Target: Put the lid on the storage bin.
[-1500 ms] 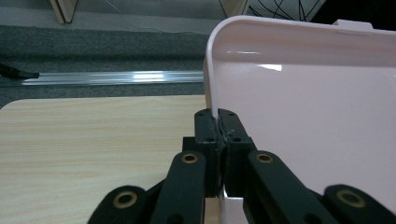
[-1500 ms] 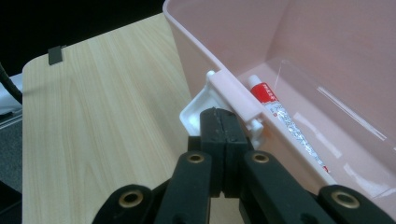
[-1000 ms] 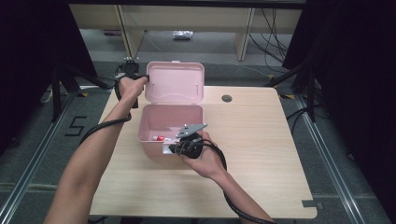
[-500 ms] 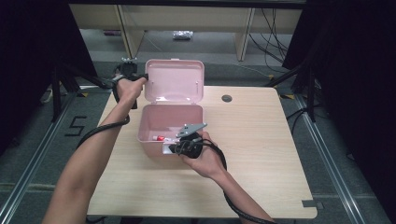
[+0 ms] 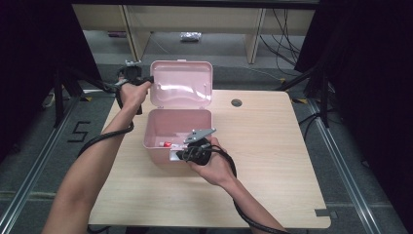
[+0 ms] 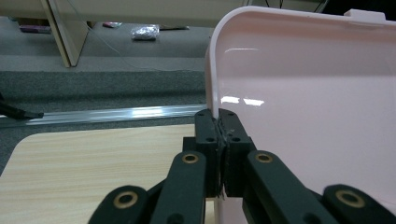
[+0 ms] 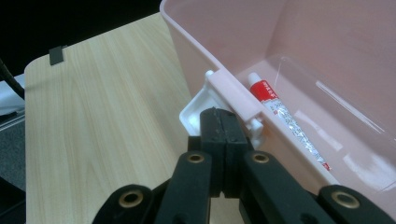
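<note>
A pink plastic box [image 5: 146, 132] stands open on the wooden table, its lid [image 5: 181, 87] raised nearly upright at the back. My left gripper [image 5: 149, 81] is shut on the lid's left edge [image 6: 211, 70]; the rim runs between its closed pads [image 6: 218, 128]. My right gripper [image 5: 183, 155] sits at the box's front wall, shut on the white latch flap [image 7: 194, 108]. Inside the box, along the front wall, lies a toothpaste tube [image 7: 282, 114] with a red end [image 5: 165, 144].
The table [image 5: 272, 146] has a round cable hole [image 5: 236, 103] behind and to the right of the box. Cables trail from both grippers over the table's edges. Shelving legs and a small packet [image 5: 190, 36] lie on the floor beyond.
The lid stands slightly more upright, and the left gripper has shifted a little to the left with it. The right gripper has kept still.
</note>
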Motion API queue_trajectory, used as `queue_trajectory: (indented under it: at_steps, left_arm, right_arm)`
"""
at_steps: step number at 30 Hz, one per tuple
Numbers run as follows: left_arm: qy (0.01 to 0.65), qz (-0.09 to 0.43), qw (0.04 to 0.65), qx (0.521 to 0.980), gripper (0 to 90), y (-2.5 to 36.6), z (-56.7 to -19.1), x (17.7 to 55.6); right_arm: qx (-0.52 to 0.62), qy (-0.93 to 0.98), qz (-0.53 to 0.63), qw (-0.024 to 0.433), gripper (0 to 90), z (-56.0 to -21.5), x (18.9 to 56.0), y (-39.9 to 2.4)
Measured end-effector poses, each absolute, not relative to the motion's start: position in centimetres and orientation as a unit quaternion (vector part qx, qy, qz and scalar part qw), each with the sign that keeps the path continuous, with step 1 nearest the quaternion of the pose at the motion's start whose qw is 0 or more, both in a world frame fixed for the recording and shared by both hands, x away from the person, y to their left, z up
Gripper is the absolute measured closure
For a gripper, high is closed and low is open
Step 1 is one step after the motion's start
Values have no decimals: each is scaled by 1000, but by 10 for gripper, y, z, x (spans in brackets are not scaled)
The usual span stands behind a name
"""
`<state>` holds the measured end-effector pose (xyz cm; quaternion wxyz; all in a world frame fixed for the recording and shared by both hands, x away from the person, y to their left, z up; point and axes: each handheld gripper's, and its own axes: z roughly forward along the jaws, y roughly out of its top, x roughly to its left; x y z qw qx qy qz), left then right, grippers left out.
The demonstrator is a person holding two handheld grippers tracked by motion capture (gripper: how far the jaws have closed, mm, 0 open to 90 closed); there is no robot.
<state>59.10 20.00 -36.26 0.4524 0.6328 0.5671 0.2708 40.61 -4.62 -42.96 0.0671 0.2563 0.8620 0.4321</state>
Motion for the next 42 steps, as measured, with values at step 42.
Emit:
queue_trajectory:
  at_steps: [42]
  left_arm:
    - [533, 299, 475, 633, 885, 203, -351, 557]
  right_arm:
    - [260, 863, 427, 65, 900, -428, 408, -47]
